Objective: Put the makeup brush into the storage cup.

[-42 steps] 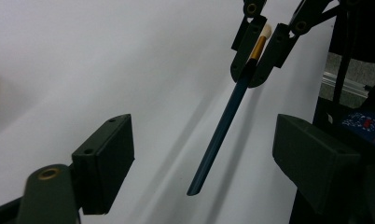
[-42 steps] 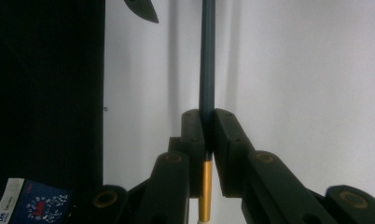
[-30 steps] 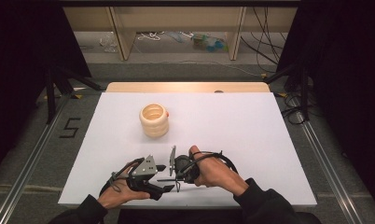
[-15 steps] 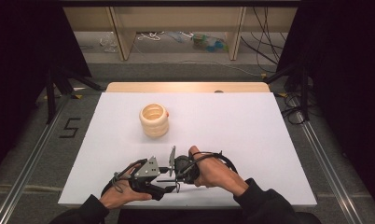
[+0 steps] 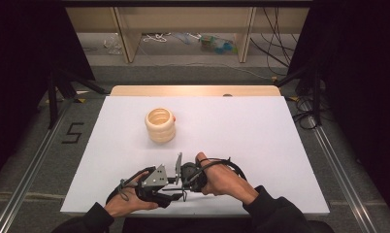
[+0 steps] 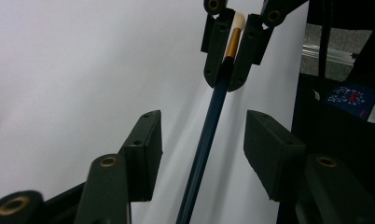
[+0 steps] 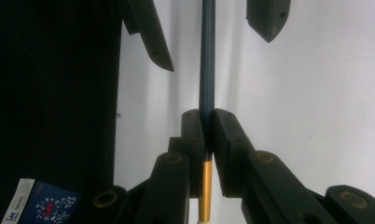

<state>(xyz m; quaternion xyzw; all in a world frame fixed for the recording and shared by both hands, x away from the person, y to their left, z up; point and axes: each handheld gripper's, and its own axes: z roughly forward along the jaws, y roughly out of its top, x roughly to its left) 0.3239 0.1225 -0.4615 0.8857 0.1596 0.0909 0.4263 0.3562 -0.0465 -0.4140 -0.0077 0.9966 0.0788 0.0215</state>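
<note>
Right now: I hold a pair of tongs in each hand, low at the near edge of the white desk, the two pairs facing each other.
Right tongs: clenched on the brush, biting where the dark blue handle meets the gold collar.
Left tongs: released, jaws wide apart, with the handle running up between them and touching neither.
Brush, where: lifted off the desk between my two hands, pale bristle tip just past my right jaws, far end of the handle out of sight.
Handling: I judge it light, thin and stiff; the smooth round handle could roll or slide in a loose pinch.
Bristles: soft, and best left unsqueezed.
Where to hold: on the bare blue handle, well clear of the collar and tip.
Around: a cream ringed holder stands farther out on the desk, well apart from my hands.
In the way: nothing lies between my hands and the holder.
</note>
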